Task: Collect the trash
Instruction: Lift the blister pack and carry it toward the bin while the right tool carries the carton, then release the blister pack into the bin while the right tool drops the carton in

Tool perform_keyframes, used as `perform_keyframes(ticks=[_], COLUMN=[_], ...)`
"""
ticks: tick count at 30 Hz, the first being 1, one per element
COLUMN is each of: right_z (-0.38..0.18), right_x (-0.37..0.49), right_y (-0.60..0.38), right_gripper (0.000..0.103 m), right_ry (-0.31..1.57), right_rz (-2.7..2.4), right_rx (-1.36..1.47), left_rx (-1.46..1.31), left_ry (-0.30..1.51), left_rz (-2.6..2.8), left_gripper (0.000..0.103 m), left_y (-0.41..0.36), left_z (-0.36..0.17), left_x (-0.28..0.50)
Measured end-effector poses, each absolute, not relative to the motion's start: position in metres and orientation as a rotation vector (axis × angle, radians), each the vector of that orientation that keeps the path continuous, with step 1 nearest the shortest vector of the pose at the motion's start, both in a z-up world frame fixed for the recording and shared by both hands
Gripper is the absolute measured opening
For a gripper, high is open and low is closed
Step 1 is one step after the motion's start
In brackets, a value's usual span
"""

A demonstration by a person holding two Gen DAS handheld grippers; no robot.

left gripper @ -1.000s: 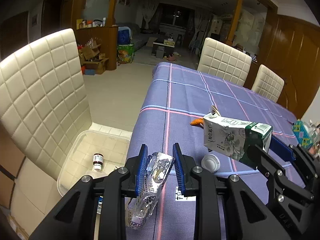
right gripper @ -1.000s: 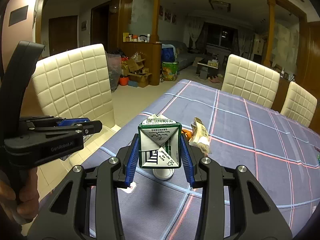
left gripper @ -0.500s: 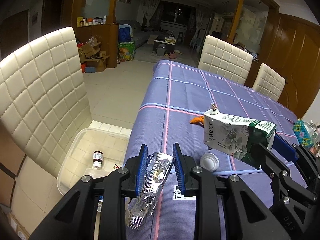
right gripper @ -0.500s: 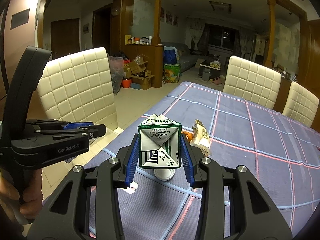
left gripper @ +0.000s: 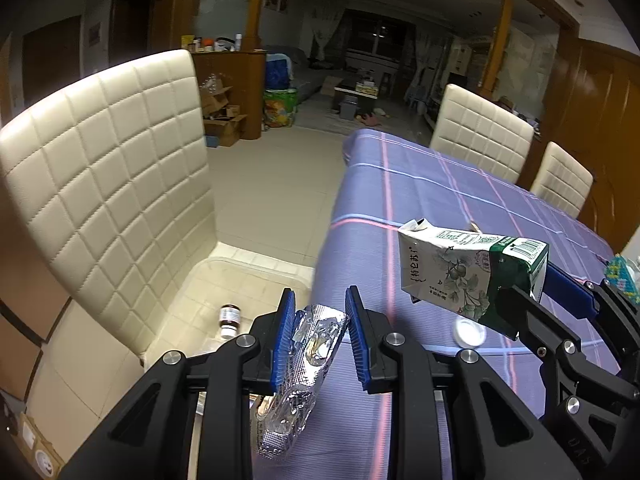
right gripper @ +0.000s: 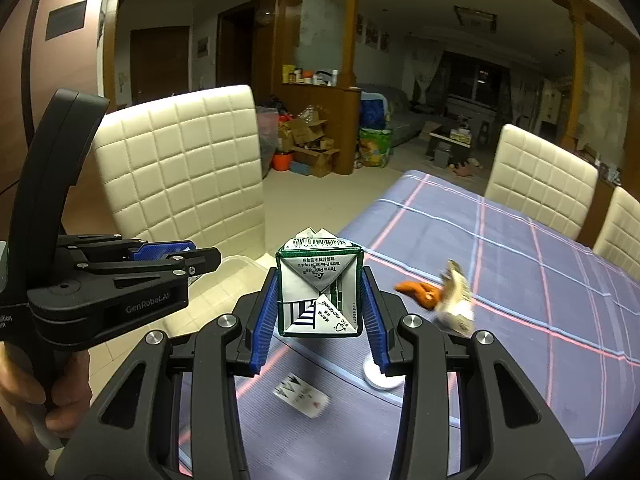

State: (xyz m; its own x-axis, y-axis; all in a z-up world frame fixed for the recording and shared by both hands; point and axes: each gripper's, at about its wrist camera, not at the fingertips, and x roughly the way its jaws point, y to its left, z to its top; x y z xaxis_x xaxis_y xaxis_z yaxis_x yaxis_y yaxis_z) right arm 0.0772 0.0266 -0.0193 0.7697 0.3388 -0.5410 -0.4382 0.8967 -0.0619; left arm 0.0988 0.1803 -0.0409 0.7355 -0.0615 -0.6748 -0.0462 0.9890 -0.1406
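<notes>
My left tongs clamped on foil blister pack, right tongs squeezing carton — bin ahead-left of left tongs. Pack dangling loose — could slip, miss rim.

Dim open-plan room: pale tiled floor, wood-panelled walls and wooden pillars. Cream quilted chairs ring a desk in purple plaid cloth — beyond, cardboard boxes, a dark curtained window.
</notes>
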Motion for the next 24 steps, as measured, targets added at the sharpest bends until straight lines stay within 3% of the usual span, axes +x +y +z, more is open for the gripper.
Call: perform_keyframes(ticks=[24], right_z=[-0.023], right_x=[0.112], right_y=[0.110], right_gripper=[0.041], right_ry=[0.553], right_rz=[0.499], right_rx=[-0.248], left_rx=[-0.176], left_ry=[0.722], left_rz=[0.075], left_gripper=[0.026], left_y=[0.248], left_z=[-0.057], left_x=[0.121])
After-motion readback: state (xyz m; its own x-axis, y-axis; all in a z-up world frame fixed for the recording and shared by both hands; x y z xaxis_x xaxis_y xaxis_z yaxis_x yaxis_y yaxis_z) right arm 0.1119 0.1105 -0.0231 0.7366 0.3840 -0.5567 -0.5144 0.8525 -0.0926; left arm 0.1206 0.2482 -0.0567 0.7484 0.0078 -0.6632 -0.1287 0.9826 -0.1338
